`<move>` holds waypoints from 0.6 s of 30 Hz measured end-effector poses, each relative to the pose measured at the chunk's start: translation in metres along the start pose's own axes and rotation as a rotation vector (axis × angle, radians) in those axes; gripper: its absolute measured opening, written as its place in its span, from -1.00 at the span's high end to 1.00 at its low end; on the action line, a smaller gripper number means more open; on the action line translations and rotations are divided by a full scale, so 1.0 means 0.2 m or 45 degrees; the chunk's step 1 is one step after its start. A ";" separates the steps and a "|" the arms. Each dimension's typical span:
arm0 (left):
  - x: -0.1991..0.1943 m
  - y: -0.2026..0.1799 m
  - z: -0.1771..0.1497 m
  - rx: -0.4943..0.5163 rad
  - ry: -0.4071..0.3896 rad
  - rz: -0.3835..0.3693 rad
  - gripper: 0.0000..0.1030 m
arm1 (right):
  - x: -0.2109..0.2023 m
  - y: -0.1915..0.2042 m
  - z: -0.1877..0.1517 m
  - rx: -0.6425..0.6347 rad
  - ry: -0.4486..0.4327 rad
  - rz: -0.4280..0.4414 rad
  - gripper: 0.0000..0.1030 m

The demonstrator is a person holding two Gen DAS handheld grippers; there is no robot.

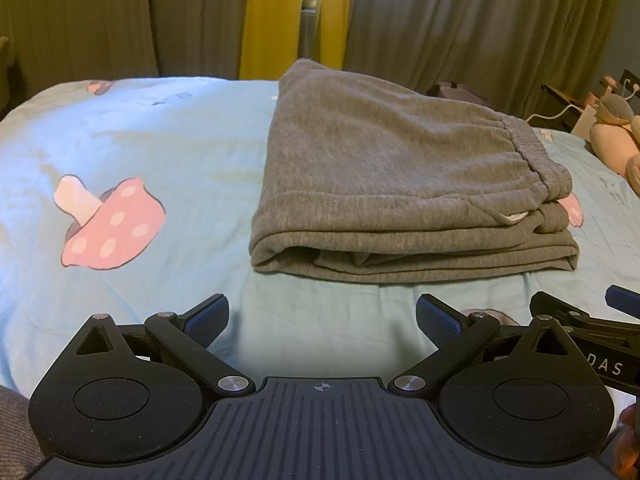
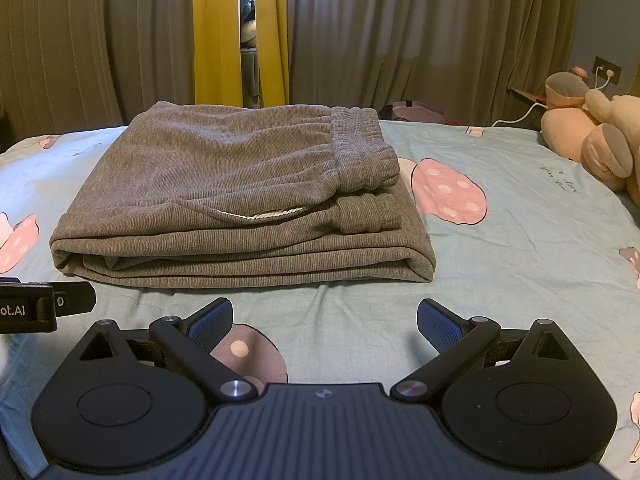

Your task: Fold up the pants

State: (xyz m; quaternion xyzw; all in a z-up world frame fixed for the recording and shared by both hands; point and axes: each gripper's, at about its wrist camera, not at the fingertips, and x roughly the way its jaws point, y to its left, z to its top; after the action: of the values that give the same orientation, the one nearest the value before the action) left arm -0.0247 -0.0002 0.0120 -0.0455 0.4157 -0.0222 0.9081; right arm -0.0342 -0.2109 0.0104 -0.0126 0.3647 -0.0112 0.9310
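- Left gripper (image 1: pixel 322 322) and right gripper (image 2: pixel 325 326), bottom of frame: spread wide, holding nothing, just short of the pants.
- Pants (image 2: pixel 240 200), frame centre on the bedsheet (image 2: pixel 520 248): stacked in layers, waistband on top.
- Folding seemingly finished; next, perhaps only a smoothing press.

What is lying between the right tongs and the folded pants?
Nothing but bare bedsheet between the right tongs and the pants, per the right wrist view.

Two matte black grippers, left gripper (image 1: pixel 322 320) and right gripper (image 2: pixel 325 322): blue ribbed pads (image 2: pixel 211 325), silver pivot screws, crosshair marks.
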 end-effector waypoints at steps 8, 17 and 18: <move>0.00 0.01 0.00 -0.004 -0.002 -0.007 -0.99 | 0.00 0.00 0.00 -0.009 -0.003 -0.002 -0.92; 0.00 0.01 0.00 -0.007 0.004 -0.012 -0.99 | -0.01 0.00 0.00 -0.015 -0.004 -0.001 -0.92; 0.00 0.01 0.00 -0.007 0.005 -0.014 -0.99 | -0.01 0.01 0.00 -0.016 -0.006 0.002 -0.92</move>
State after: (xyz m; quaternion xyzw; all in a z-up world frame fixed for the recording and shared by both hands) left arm -0.0242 0.0014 0.0114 -0.0500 0.4174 -0.0261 0.9070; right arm -0.0351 -0.2098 0.0119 -0.0180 0.3624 -0.0082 0.9318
